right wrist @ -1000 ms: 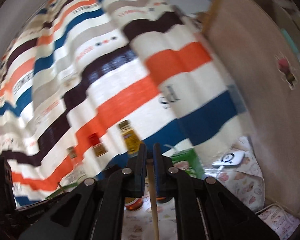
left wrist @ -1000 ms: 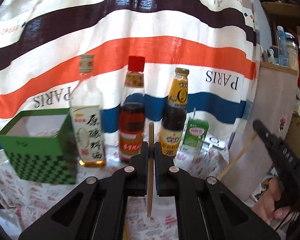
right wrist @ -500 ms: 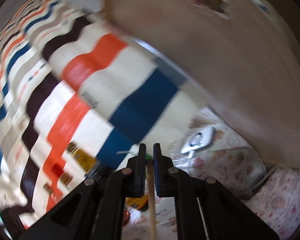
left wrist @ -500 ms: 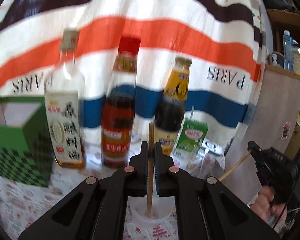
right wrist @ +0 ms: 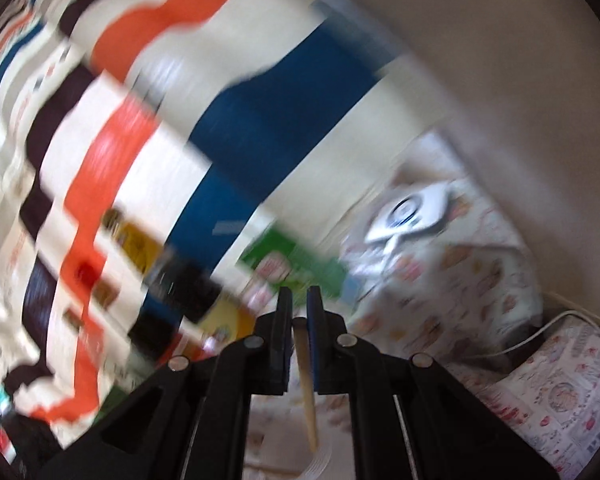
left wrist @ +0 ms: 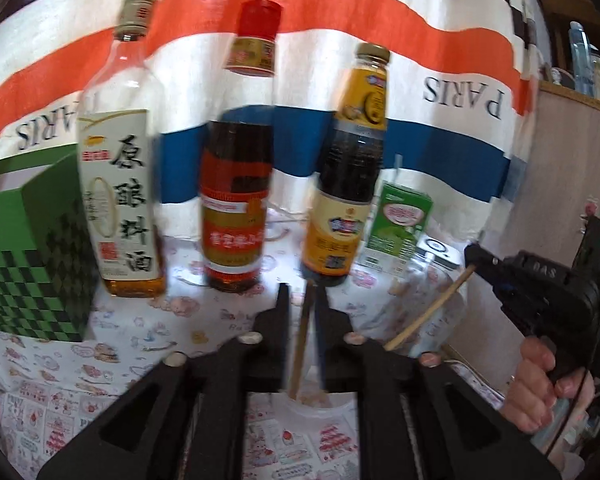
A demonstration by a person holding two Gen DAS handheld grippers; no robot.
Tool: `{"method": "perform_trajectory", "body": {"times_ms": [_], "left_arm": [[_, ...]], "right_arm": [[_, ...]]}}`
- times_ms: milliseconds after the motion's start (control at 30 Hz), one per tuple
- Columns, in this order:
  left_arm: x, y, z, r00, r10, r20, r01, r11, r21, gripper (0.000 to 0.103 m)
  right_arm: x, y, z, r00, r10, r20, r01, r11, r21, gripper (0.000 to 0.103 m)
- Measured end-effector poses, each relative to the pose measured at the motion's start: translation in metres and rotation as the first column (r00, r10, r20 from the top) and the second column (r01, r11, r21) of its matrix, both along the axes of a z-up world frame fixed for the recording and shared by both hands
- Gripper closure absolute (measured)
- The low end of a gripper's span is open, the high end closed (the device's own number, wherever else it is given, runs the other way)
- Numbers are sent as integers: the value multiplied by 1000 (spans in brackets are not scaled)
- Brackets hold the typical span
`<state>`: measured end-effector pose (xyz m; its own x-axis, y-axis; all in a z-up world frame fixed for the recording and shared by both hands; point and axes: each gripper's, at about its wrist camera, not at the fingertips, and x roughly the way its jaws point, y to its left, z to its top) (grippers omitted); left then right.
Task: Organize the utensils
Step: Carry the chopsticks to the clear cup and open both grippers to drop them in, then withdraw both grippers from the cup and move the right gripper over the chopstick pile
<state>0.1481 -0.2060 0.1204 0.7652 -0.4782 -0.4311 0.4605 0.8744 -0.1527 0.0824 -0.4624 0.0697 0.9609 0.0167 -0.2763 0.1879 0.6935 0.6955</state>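
left claw (left wrist: pixel 303 300): jaws opening, chopstick (left wrist: pixel 300 350) loose between them, its tip over a clear cup (left wrist: pixel 312 406) just below | right claw (right wrist: pixel 299 312): clenched on second chopstick (right wrist: pixel 307 380), angled down toward a clear cup rim (right wrist: pixel 320 464) | three bottles (left wrist: pixel 236 200) ahead on tabletop (left wrist: pixel 40 380)

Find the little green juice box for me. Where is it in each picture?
Left wrist view: the green juice box stands right of centre, just right of the dark sauce bottle.
Right wrist view: the box is a blurry green shape at centre, just above the claw tips.
Shared landmark: the white round-dial gadget right of it.
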Motion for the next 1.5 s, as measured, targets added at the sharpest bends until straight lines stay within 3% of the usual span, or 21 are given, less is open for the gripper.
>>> {"method": "perform_trajectory", "body": {"times_ms": [100,200,233,333,400,433,533,667,767,833,900,1000,1133,1300,1400,1500], "left_arm": [[-2,14,3,1000,21,9,-20,999,-42,59],[-2,29,8,996,87,14,-87,996,-26,53],[-3,33,9,994,110,17,-110,994,-6,53],[-15,50,13,987,149,53,-151,988,31,40],[-29,62,16,974,204,97,-210,976,57,27],[-36,68,16,968,220,119,-229,971,63,25],[-58,82,16,946,261,191,-282,955,92,16],[-89,105,13,917,312,246,-337,939,67,2],[-102,121,5,920,318,230,-334,942,30,0],[-101,131,-1,925,336,176,-343,939,13,0],[-101,143,-10,920,368,138,-372,928,1,1],[-104,155,-24,924,369,101,-371,929,-1,1],[-112,161,-47,912,399,93,-402,916,13,0],[-115,171,-74,910,414,19,-413,910,-32,0],[-122,174,-77,898,439,27,-438,898,-29,0],[-128,180,-77,903,427,44,-426,904,-41,0]], "right_arm": [[22,21,-1,983,98,-153,-112,990,-87,96],[28,31,-6,967,143,-211,-162,984,-78,95],[28,32,-6,963,147,-226,-169,982,-80,90],[25,39,-2,958,166,-235,-195,975,-108,60],[23,43,3,955,175,-240,-212,967,-138,58],[22,45,6,954,182,-238,-221,964,-148,56],[12,49,18,963,162,-217,-203,962,-183,37],[-8,61,41,983,83,-167,-134,935,-327,24],[-18,78,53,976,171,-136,-210,905,-370,18],[-21,87,54,972,194,-134,-230,906,-356,18],[-24,101,52,961,236,-144,-272,902,-336,18],[-25,125,45,937,295,-189,-345,867,-360,18],[-30,152,30,916,299,-269,-390,825,-410,18],[-48,180,-2,867,326,-376,-473,775,-419,18],[-55,191,-20,840,312,-443,-502,756,-420,18],[-59,198,-32,845,286,-452,-490,754,-438,18]]}}
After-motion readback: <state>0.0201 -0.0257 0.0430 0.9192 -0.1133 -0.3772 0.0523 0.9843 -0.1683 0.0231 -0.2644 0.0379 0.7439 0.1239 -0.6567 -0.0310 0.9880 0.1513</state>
